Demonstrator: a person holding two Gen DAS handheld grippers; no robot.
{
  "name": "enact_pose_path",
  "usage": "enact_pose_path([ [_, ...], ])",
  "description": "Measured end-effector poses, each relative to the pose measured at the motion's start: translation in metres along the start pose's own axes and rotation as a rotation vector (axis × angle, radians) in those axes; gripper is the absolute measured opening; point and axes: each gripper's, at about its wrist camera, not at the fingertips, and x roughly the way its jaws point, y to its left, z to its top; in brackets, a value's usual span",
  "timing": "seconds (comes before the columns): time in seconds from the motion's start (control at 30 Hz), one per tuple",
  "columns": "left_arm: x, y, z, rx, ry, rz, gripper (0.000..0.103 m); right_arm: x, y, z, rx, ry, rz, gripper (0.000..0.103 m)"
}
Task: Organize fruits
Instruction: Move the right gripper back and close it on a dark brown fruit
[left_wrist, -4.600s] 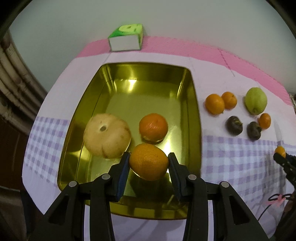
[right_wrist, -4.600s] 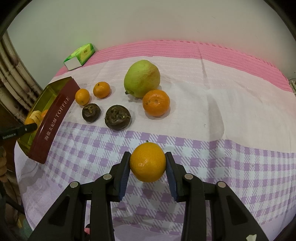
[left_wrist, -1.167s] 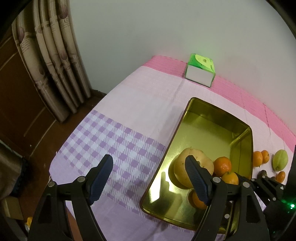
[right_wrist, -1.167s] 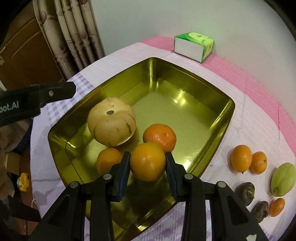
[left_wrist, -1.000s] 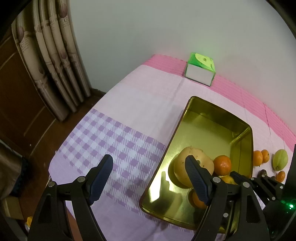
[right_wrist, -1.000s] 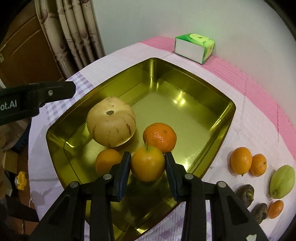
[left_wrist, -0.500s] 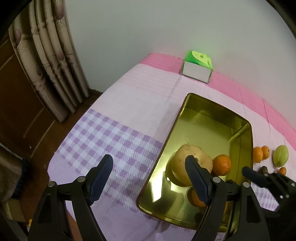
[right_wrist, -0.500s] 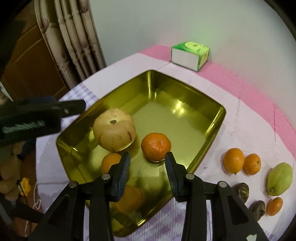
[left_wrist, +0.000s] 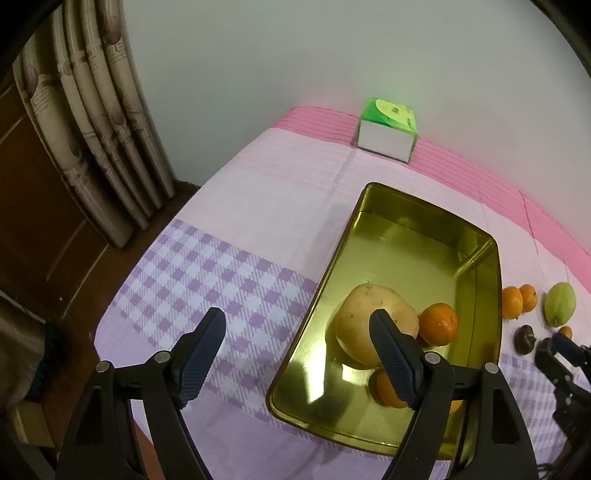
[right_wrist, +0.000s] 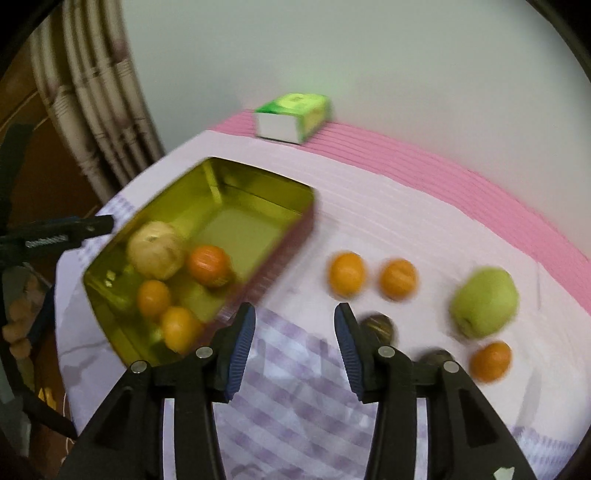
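A gold tin (left_wrist: 402, 229) (right_wrist: 258, 195) holds a pale round fruit (left_wrist: 369, 317) (right_wrist: 157, 249) and three oranges (right_wrist: 208, 266). My left gripper (left_wrist: 295, 358) is open and empty, above the tin's left front corner. My right gripper (right_wrist: 293, 339) is open and empty, above the cloth right of the tin; this view is blurred. On the cloth lie two oranges (right_wrist: 347, 273), a green fruit (right_wrist: 484, 302) (left_wrist: 559, 308), two dark fruits (right_wrist: 376, 325) and a small orange (right_wrist: 489, 360).
A green and white box (left_wrist: 386, 129) (right_wrist: 291, 116) stands at the back by the wall. Curtains (left_wrist: 96, 122) hang at the left, past the table edge. The right gripper's tip (left_wrist: 554, 350) shows at the right of the left wrist view.
The right gripper let go of its orange into the tin, then pulled back and swung right toward the loose fruit. The left gripper stayed open and barely moved.
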Motion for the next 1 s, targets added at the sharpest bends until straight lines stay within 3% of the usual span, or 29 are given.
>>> enact_pose_path([
  [0.2,0.000,-0.005,-0.001,0.017,0.000,0.002,0.080,-0.007,-0.050,-0.027,0.088,0.026,-0.065,0.044],
  [0.47,0.002,-0.011,-0.003,0.039,0.002,0.002,0.080,0.000,-0.085,-0.054,0.155,0.063,-0.095,0.044],
  [1.0,0.005,-0.020,-0.006,0.072,0.009,0.004,0.080,0.032,-0.103,-0.055,0.187,0.094,-0.097,0.045],
])
